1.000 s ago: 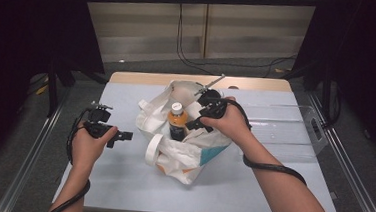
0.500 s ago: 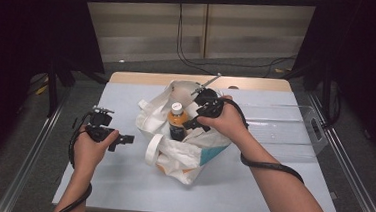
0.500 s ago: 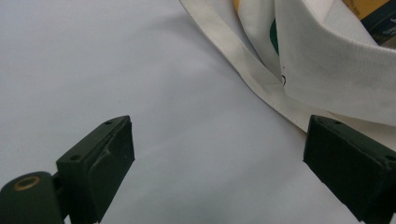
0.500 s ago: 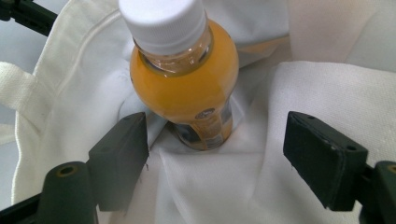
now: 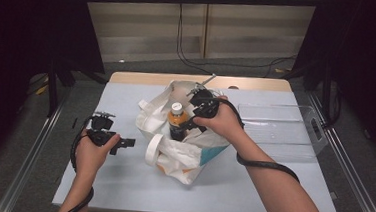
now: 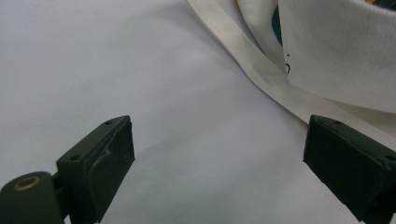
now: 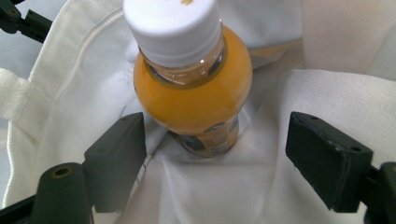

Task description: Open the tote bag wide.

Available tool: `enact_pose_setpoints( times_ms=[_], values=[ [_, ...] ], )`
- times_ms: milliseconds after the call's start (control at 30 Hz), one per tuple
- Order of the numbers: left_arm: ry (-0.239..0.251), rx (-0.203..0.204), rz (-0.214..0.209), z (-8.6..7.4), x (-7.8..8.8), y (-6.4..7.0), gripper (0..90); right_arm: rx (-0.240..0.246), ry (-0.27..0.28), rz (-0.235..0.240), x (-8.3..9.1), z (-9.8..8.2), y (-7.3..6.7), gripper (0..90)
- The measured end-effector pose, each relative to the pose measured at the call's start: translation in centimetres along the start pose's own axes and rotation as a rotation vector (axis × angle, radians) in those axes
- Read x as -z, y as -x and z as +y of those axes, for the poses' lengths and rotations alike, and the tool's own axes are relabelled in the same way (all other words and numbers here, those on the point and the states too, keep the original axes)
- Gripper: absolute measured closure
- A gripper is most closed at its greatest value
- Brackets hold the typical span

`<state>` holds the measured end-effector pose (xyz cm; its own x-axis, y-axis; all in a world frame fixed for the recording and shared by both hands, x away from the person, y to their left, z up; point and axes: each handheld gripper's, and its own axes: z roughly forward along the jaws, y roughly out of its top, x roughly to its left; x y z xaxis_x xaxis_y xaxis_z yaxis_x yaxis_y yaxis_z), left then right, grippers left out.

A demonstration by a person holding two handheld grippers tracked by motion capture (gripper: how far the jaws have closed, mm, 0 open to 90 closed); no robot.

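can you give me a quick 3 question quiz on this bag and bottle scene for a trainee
1. True or false: the bottle stands in the bag.
2. The bottle's cap is: A) white B) red C) black
3. What lies between the left hand-held gripper jaws?

Key: 1 true. 2 A. 3 nothing; they stand open over the table, beside the bag's strap.
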<state>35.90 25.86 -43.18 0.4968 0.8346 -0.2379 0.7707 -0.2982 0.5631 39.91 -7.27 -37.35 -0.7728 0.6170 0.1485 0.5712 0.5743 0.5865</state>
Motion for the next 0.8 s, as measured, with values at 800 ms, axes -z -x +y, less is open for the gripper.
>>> enact_pose_setpoints(
  times_ms=[800],
  values=[
    [-0.005, 0.007, -0.013, -0.4, -0.9, 0.2, 8.7, 0.012, 0.004, 0.006, -1.3, 1.3, -0.4, 16.5]
  ],
)
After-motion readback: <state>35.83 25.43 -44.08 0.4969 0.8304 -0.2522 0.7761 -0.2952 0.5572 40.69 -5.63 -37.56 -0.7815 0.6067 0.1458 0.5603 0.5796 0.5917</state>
